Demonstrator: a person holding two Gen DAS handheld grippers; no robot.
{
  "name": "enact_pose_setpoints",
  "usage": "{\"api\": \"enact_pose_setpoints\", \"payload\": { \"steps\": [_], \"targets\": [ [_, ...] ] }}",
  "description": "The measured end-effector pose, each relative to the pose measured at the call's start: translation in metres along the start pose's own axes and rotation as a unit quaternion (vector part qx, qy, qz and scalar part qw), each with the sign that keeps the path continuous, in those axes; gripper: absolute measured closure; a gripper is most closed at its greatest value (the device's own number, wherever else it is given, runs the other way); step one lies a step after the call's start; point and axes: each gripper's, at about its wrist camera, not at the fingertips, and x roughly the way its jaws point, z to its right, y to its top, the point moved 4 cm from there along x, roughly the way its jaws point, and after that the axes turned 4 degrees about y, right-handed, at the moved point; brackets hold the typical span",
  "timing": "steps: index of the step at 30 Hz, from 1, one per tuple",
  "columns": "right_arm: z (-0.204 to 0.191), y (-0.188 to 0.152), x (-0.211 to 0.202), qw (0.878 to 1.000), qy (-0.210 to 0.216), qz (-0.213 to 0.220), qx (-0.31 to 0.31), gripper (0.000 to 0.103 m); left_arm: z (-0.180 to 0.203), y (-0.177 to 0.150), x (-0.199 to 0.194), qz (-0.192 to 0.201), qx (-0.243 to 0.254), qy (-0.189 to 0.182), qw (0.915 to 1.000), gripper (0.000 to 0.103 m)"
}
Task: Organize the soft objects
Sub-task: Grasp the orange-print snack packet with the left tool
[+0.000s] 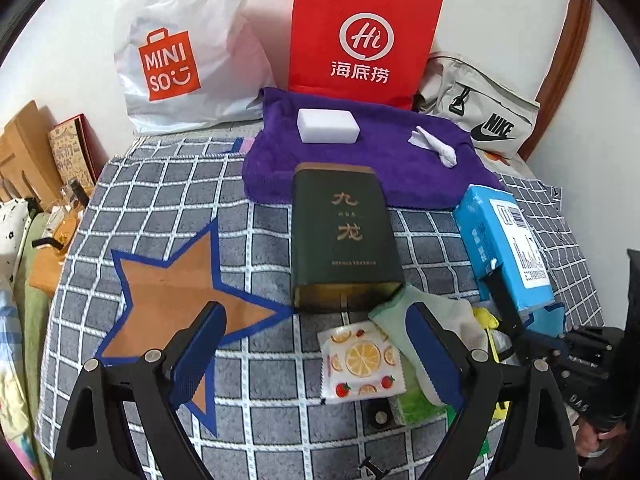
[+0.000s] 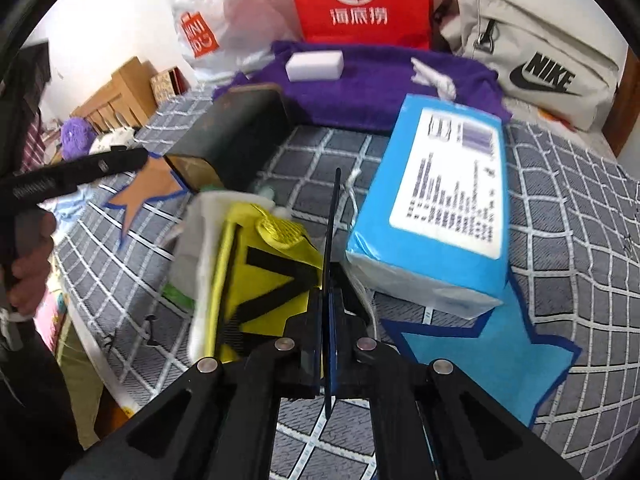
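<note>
Left wrist view: left gripper (image 1: pixel 314 344) jaws wide, nothing between them, over the fruit-print cloth (image 1: pixel 360 364) w/ dark tin (image 1: pixel 344 240) beyond it. Right wrist view alone shows right gripper (image 2: pixel 330 276) jaws shut flat, empty, btwn yellow pouch (image 2: pixel 256 280) & blue tissue pack (image 2: pixel 436 208). All sits on a grey checked cover (image 1: pixel 260 400); further back purple towel (image 1: pixel 360 168) w/ white sponge (image 1: pixel 327 126), bags at wall

Bright even indoor light, soft shadows, heavy fisheye warp w/ dark corners, right view slightly motion-blurred
</note>
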Motion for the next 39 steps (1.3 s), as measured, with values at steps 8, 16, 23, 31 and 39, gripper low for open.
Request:
{"api": "enact_pose_setpoints", "payload": {
  "steps": [8,16,23,31,39],
  "targets": [
    [0.004,-0.016,-0.031,1.0,-0.011,0.022,-0.012,0.1,-0.001,-0.028,0.003,-0.017,-0.013,0.007,0.9997,0.012],
    [0.04,-0.059,-0.03,0.999,-0.049,-0.014,-0.007,0.1,0.006,-0.046,0.027,-0.043,-0.035,-0.035,0.9978,0.012],
    [0.057,-0.067,-0.003,0.998,-0.056,-0.032,0.018,0.1,0.012,-0.047,0.054,-0.055,-0.029,-0.022,0.9979,0.017],
    [0.054,-0.056,0.004,0.998,-0.055,-0.012,0.017,0.098,-0.006,-0.049,0.058,-0.046,-0.021,-0.009,0.9987,0.054],
    [0.053,-0.057,0.006,0.998,-0.054,-0.004,0.009,0.098,-0.009,-0.052,0.059,-0.043,0.006,0.013,0.999,0.034]
  ]
}}
